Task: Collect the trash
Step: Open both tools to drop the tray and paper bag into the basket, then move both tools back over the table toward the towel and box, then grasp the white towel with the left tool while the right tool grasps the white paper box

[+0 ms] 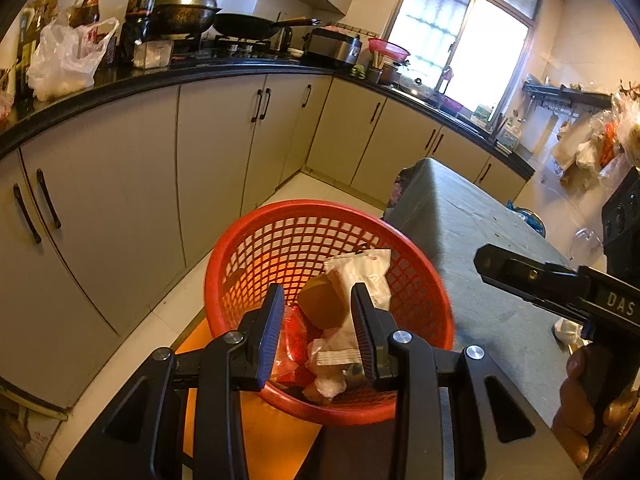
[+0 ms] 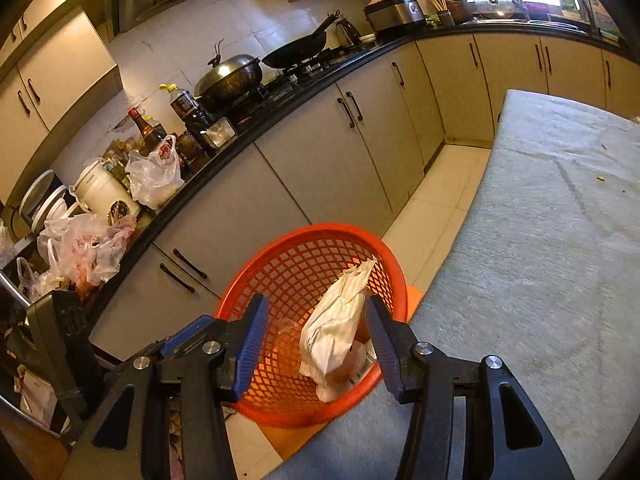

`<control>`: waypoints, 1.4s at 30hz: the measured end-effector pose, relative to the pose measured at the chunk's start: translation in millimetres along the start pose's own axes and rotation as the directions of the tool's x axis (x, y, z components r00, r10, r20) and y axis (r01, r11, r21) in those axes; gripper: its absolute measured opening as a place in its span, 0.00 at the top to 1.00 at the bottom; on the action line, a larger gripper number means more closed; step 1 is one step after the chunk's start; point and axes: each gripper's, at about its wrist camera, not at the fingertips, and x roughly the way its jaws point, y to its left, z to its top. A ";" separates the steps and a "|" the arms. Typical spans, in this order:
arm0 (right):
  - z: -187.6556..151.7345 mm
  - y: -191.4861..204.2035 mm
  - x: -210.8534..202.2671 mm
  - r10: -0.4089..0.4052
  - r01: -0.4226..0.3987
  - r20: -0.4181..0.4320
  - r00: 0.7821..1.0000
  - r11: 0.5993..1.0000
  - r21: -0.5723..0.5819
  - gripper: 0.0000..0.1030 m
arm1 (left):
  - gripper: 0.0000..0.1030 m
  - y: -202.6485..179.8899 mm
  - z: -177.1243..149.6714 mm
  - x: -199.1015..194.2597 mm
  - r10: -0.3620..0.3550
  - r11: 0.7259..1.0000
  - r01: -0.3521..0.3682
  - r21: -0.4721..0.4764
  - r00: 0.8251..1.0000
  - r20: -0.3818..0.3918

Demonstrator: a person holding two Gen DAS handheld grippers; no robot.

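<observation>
Two hand-held grippers I am holding over red basket (image 1: 256, 248), which is standing on floor against bench (image 2: 540, 240) edge. White wrapper (image 2: 336, 320) and other trash are lying inside basket. Left hand-held gripper (image 1: 318, 322) is hanging part open, gripping nothing. Right hand-held gripper (image 2: 316, 334) is standing wider, pads clear of wrapper, empty.

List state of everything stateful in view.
red mesh basket: upright, holding trash
white wrapper: in basket, leaning on wall
left gripper: open, empty
right gripper: jaws opening, empty
lidded wok: covered
base cabinet doors: shut
</observation>
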 end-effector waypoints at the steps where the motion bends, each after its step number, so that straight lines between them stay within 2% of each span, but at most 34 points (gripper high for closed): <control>1: -1.4 -0.9 -5.9 0.000 0.000 0.005 1.000 1.000 0.001 0.46 | 0.68 -3.4 0.3 -1.5 -0.003 1.000 0.003 0.006 1.000 0.003; 7: -19.0 -21.6 -56.7 -0.019 0.018 0.035 0.999 1.000 0.016 0.46 | 0.67 -43.0 1.2 -10.3 -0.059 0.996 0.059 0.068 0.998 0.000; 13: -42.8 -81.4 -147.3 -0.109 0.100 0.131 0.985 0.992 0.077 0.47 | 0.66 -116.3 -6.8 -4.0 -0.164 0.969 0.175 0.176 0.984 -0.074; 15: -52.6 -113.9 -186.2 -0.170 0.150 0.167 0.971 0.981 0.126 0.46 | 0.66 -144.8 -9.8 2.5 -0.205 0.953 0.227 0.203 0.971 -0.122; 18: -63.0 -154.7 -229.5 -0.238 0.203 0.189 0.953 0.962 0.185 0.47 | 0.65 -190.8 -18.4 12.2 -0.276 0.919 0.318 0.234 0.941 -0.196; 20: -71.0 -186.0 -257.4 -0.296 0.243 0.194 0.935 0.936 0.255 0.46 | 0.62 -224.9 -24.4 23.3 -0.330 0.886 0.396 0.241 0.904 -0.271; 24: -90.3 -230.5 -295.1 -0.349 0.258 0.203 0.915 0.893 0.368 0.44 | 0.60 -281.3 -34.7 46.5 -0.340 0.853 0.443 0.277 0.873 -0.349; 25: -94.0 -236.7 -300.1 -0.352 0.259 0.204 0.914 0.890 0.376 0.44 | 0.59 -296.5 -38.0 54.4 -0.344 0.839 0.461 0.289 0.861 -0.375; 29: -101.9 -257.7 -302.8 -0.360 0.266 0.165 0.918 0.869 0.417 0.40 | 0.56 -337.0 -45.9 86.8 -0.310 0.823 0.462 0.330 0.852 -0.421; 31: -104.4 -272.3 -301.9 -0.347 0.250 0.143 0.927 0.855 0.455 0.40 | 0.55 -349.3 -50.6 101.9 -0.286 0.818 0.457 0.349 0.850 -0.442; 33: -102.9 -288.7 -299.2 -0.337 0.236 0.130 0.932 0.842 0.486 0.40 | 0.56 -362.3 -54.8 115.6 -0.248 0.820 0.432 0.374 0.859 -0.448; 34: -102.7 -292.6 -296.4 -0.335 0.236 0.124 0.934 0.840 0.489 0.40 | 0.56 -364.9 -57.0 119.8 -0.252 0.818 0.439 0.373 0.855 -0.454; 35: -100.8 -299.7 -291.8 -0.330 0.236 0.110 0.938 0.835 0.496 0.40 | 0.58 -369.1 -59.3 123.8 -0.263 0.809 0.456 0.369 0.844 -0.467; 36: -98.9 -307.0 -286.7 -0.323 0.231 0.097 0.941 0.828 0.510 0.40 | 0.61 -370.8 -60.3 125.6 -0.267 0.807 0.460 0.369 0.843 -0.466; 40: -90.4 -322.8 -268.3 -0.306 0.236 0.052 0.951 0.821 0.519 0.40 | 0.78 -375.3 -59.0 130.2 -0.260 0.817 0.440 0.371 0.857 -0.444; 42: -87.7 -316.1 -265.9 -0.313 0.247 0.053 0.948 0.832 0.497 0.40 | 0.81 -369.0 -56.6 129.9 -0.265 0.827 0.435 0.356 0.860 -0.436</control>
